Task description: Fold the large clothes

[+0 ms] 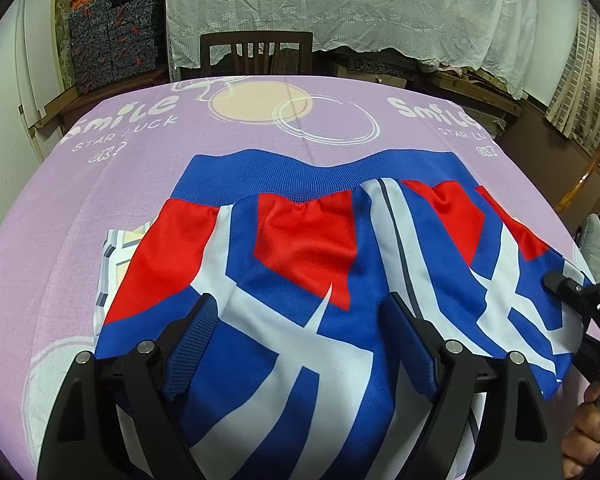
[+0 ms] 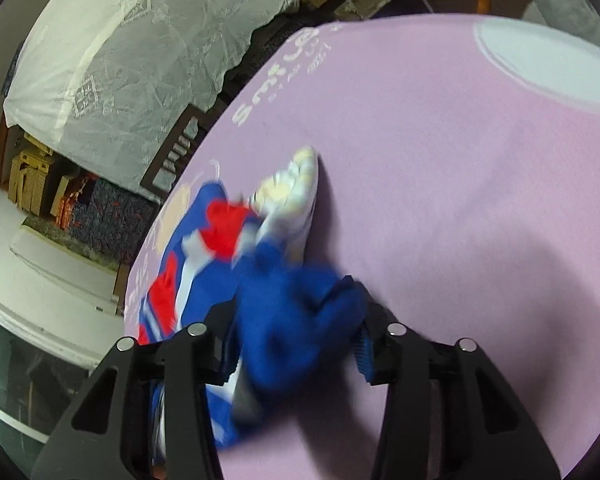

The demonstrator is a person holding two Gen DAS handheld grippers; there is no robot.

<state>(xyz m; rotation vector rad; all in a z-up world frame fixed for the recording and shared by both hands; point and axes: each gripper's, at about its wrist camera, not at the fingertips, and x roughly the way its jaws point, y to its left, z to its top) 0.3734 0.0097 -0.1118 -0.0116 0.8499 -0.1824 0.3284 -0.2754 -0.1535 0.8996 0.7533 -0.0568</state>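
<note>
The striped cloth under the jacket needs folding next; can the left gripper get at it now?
Probably not: the left gripper is open over the jacket, which covers most of the striped cloth.

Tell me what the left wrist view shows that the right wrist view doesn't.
Left wrist only: the open left gripper over the spread jacket, its blue waistband, and the right gripper at the jacket's right edge. Right wrist only: a bunch of blue cloth between the right gripper's fingers, blurred. Both: the jacket, the lilac tablecloth, the chair and a pale striped garment under the jacket.
</note>
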